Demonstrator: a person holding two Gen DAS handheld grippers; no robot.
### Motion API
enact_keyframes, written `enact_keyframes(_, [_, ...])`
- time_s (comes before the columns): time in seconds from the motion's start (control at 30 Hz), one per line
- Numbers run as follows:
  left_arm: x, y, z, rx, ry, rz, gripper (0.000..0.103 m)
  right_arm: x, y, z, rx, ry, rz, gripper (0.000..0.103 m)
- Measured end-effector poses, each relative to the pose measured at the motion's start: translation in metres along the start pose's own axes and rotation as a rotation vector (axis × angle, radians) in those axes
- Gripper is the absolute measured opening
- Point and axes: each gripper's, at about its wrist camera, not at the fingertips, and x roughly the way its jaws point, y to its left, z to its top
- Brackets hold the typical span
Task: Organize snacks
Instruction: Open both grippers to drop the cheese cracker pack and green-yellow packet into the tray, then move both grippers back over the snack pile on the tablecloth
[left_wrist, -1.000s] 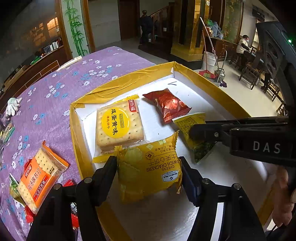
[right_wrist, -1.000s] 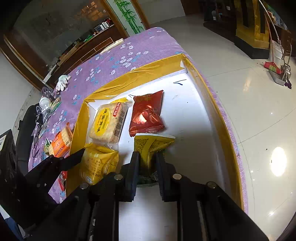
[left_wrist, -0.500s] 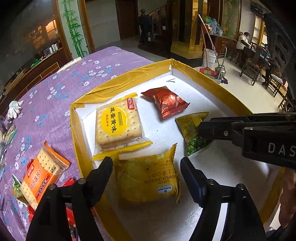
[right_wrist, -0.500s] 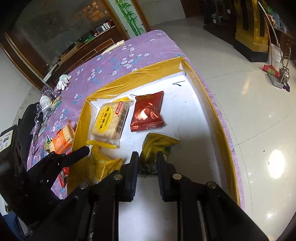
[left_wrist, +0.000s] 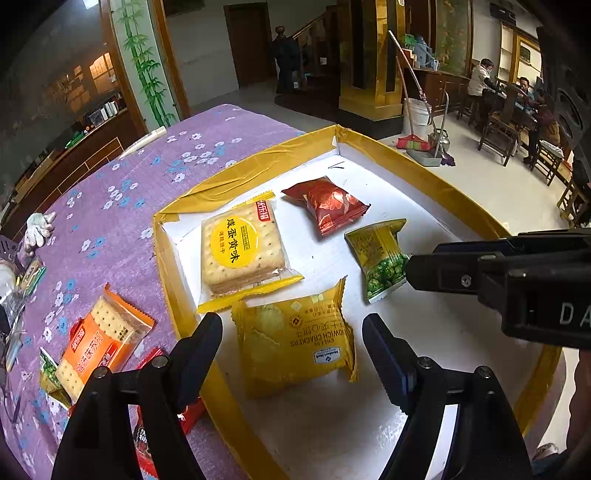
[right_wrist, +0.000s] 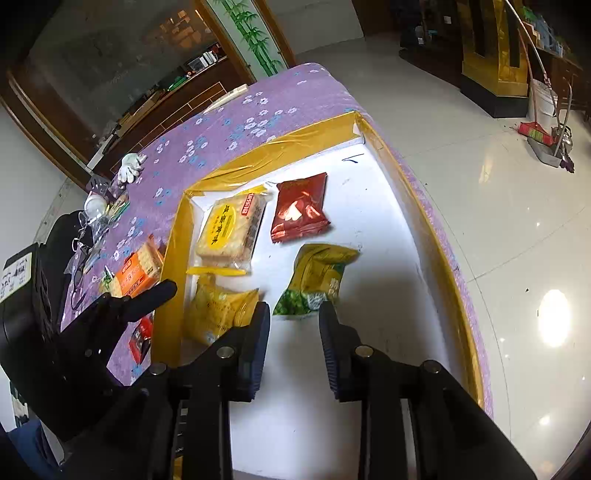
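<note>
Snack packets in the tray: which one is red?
The red packet, lying at the tray's far end beside the square cracker pack. The other three packets in the tray are yellow or yellow-green.

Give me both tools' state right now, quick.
Left tool: open, empty, over the yellow sandwich-cracker pack in the tray.
Right tool: open, empty, just short of the green pea packet.

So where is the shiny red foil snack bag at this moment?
The shiny red foil snack bag lies inside the yellow-edged white tray, toward its far end, right of the square cracker pack with the yellow circle and beyond the green-pea packet.
</note>
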Motion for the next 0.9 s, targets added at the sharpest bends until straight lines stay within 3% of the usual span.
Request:
enact_keyframes(0.57, [-0.029, 0.009, -0.01, 0.002, -0.049, 0.016, 0.081, -0.009, 0.014, -0.012, 0.017, -0.015, -0.002, 0.036])
enact_keyframes(0.9, [-0.053, 0.044, -0.025, -0.055, -0.078, 0.039, 0.081, -0.011, 0.056, -0.016, -0.055, -0.026, 0.015, 0.036])
